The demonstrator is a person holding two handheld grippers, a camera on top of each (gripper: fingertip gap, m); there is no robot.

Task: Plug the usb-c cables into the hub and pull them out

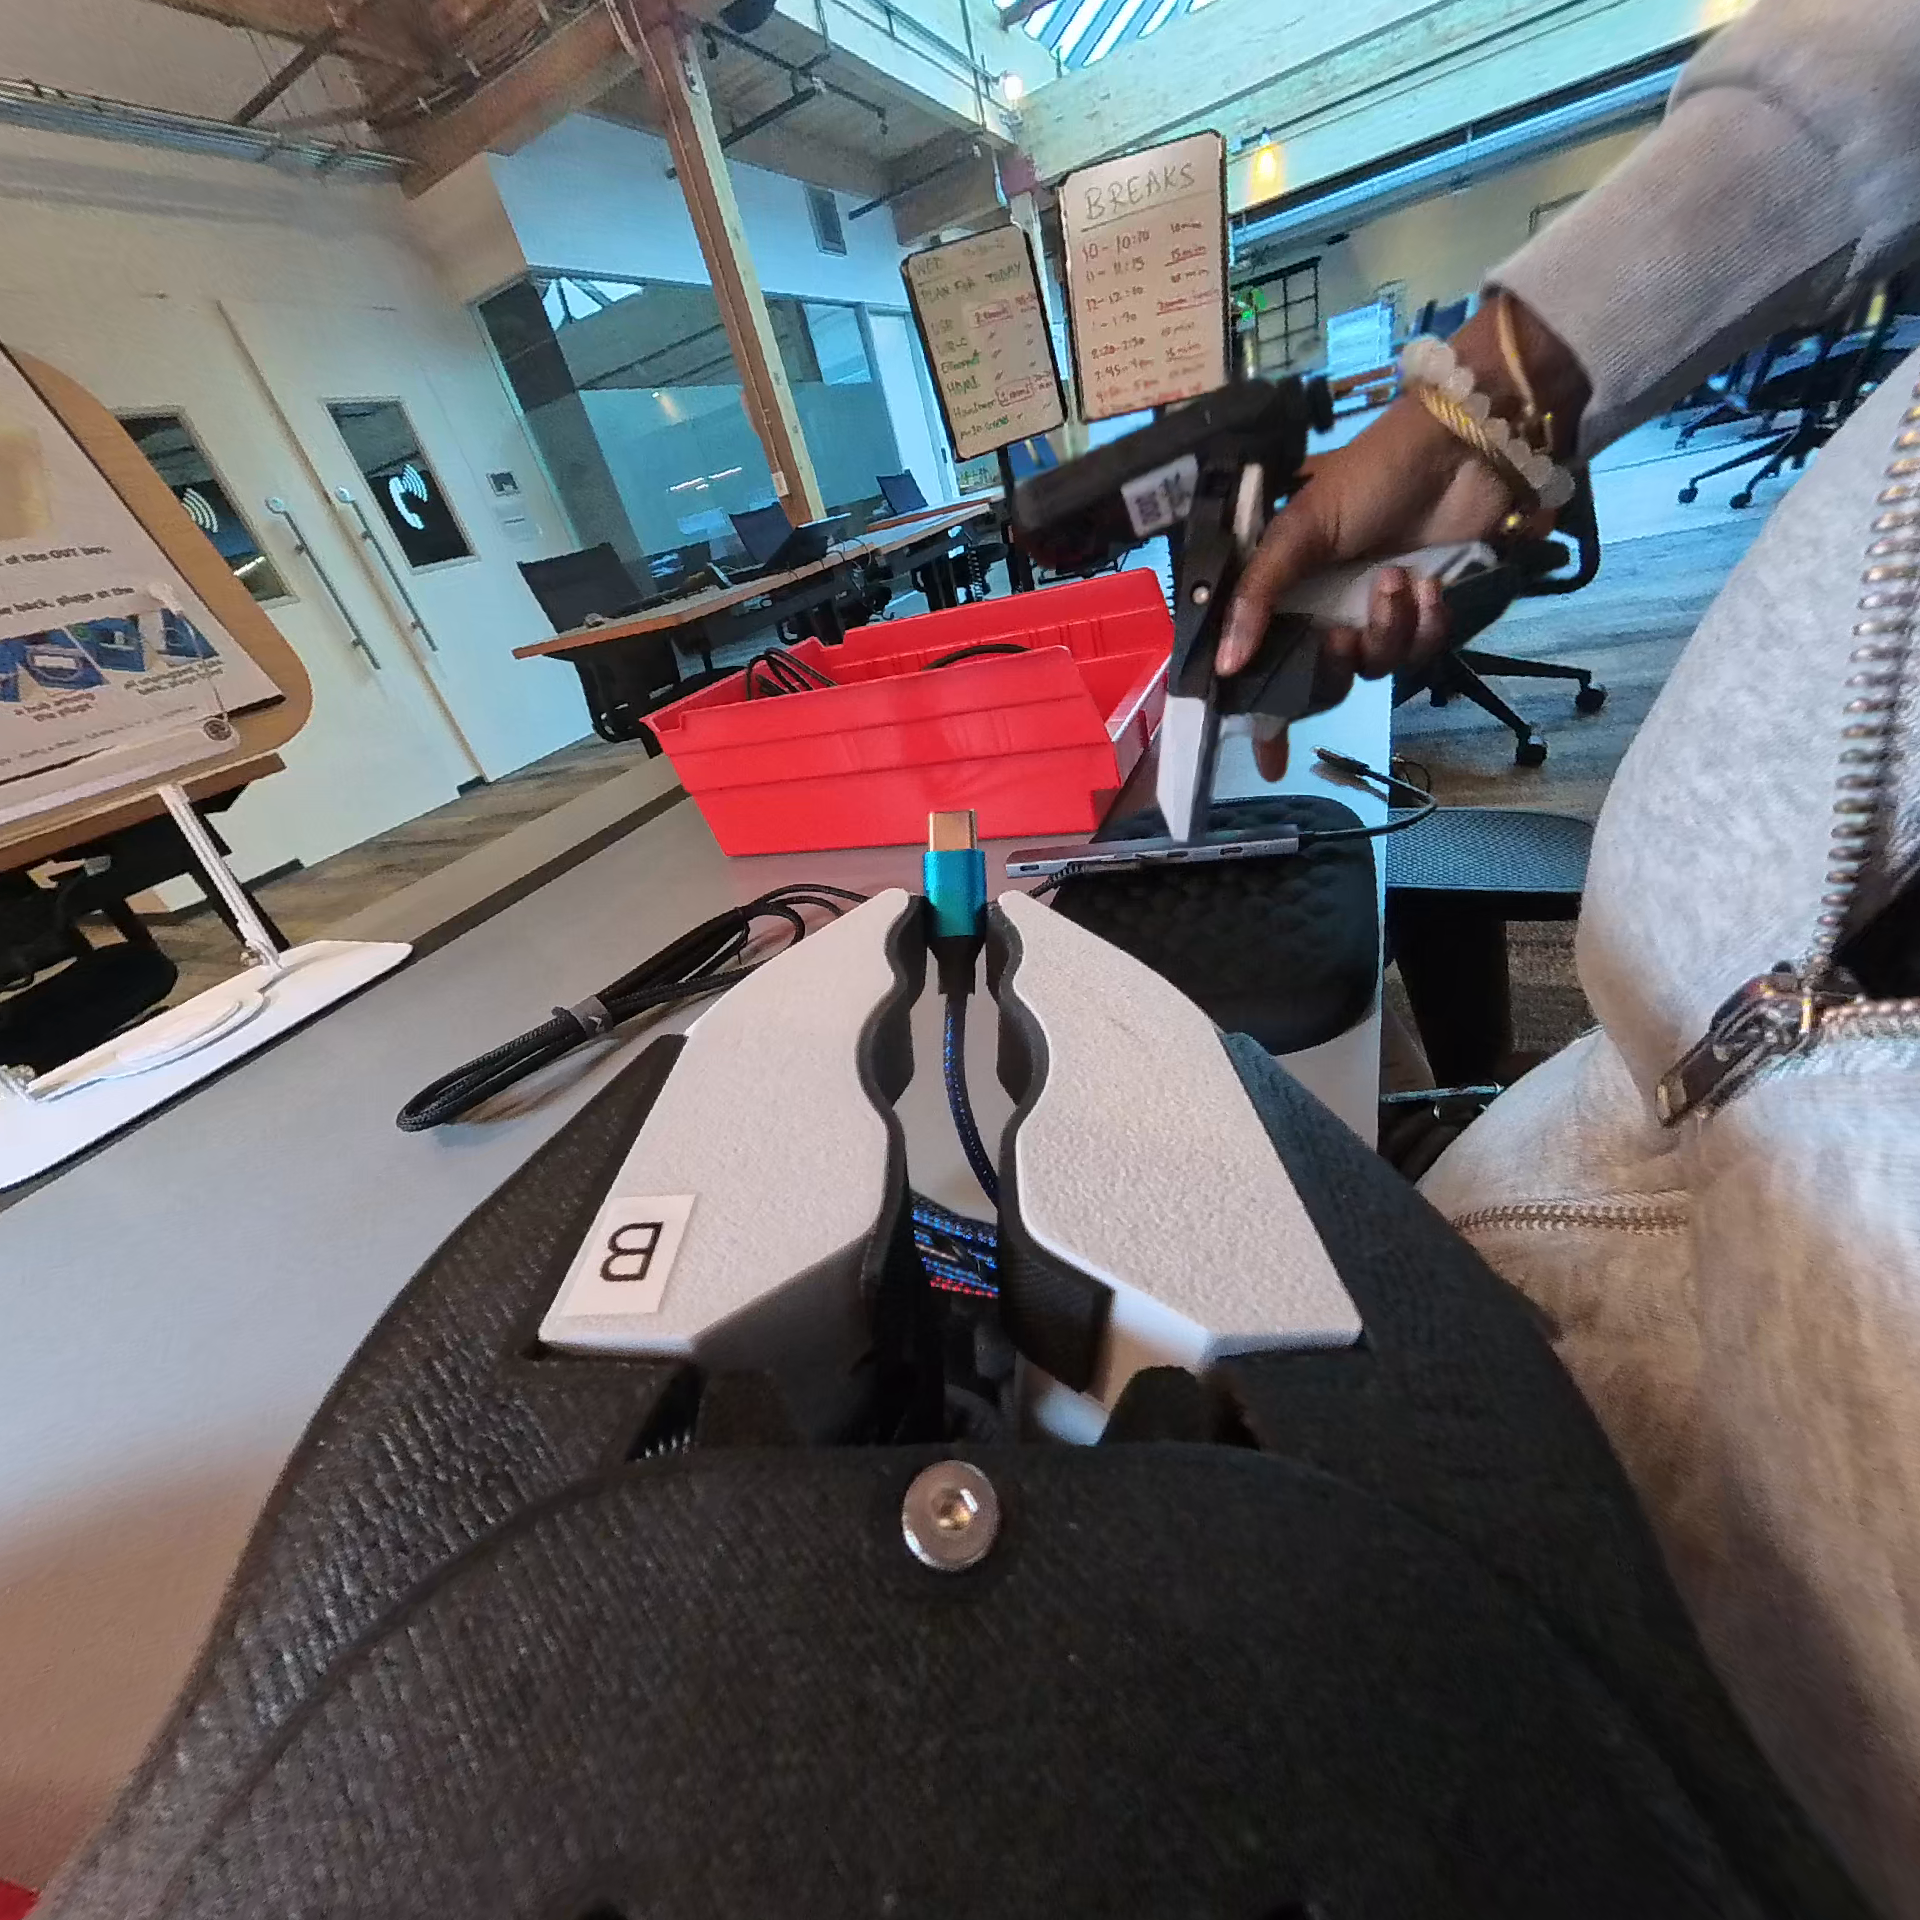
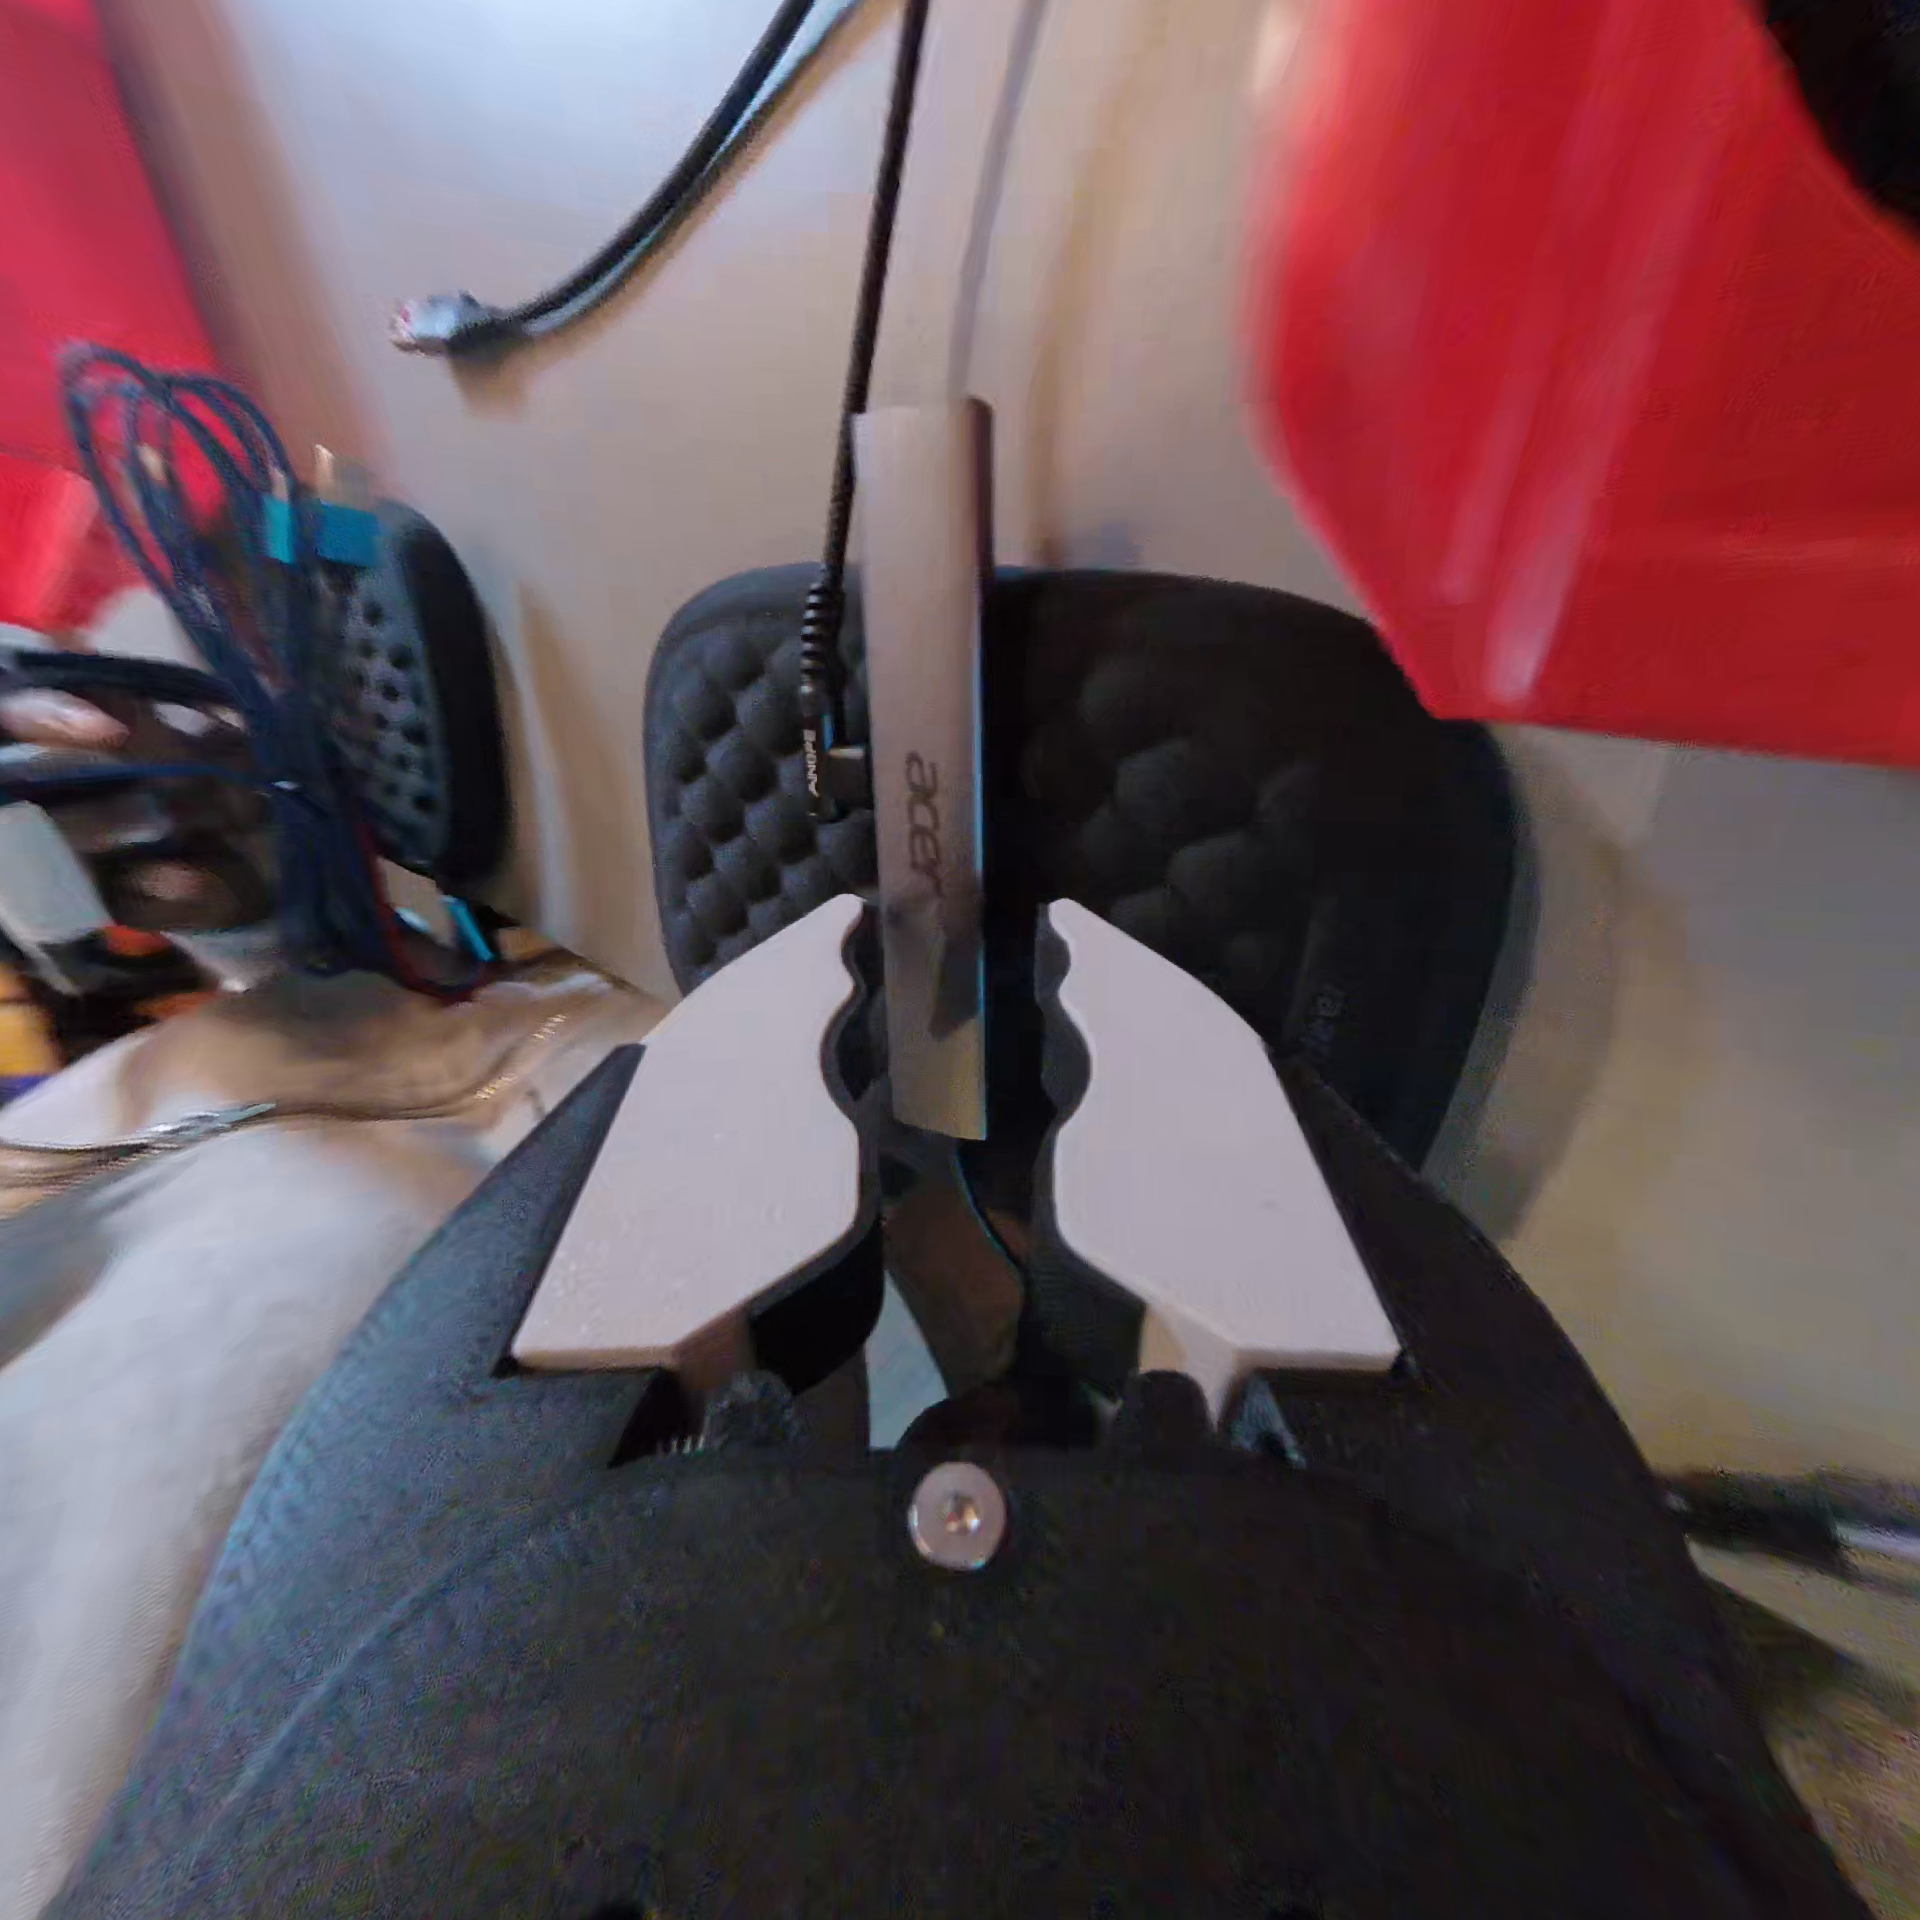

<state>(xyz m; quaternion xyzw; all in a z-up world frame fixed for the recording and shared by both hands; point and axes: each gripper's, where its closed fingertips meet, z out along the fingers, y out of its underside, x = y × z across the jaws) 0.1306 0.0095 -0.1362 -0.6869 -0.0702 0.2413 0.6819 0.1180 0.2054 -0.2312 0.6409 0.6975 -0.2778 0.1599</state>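
A: Left gripper (image 1: 951, 914) is clamped on the teal usb-c plug (image 1: 954, 883); the hub (image 1: 1153, 854) lies ahead-right.

B: Right gripper (image 2: 956, 935) straddles the hub, apparently unclenched. It's light and slippery; grasp its long edges.

We are seeing a teal-shelled plug (image 1: 954, 878), a silver-grey hub (image 2: 930, 769), a red bin (image 1: 914, 743), and a black dimpled pad (image 2: 1247, 790).
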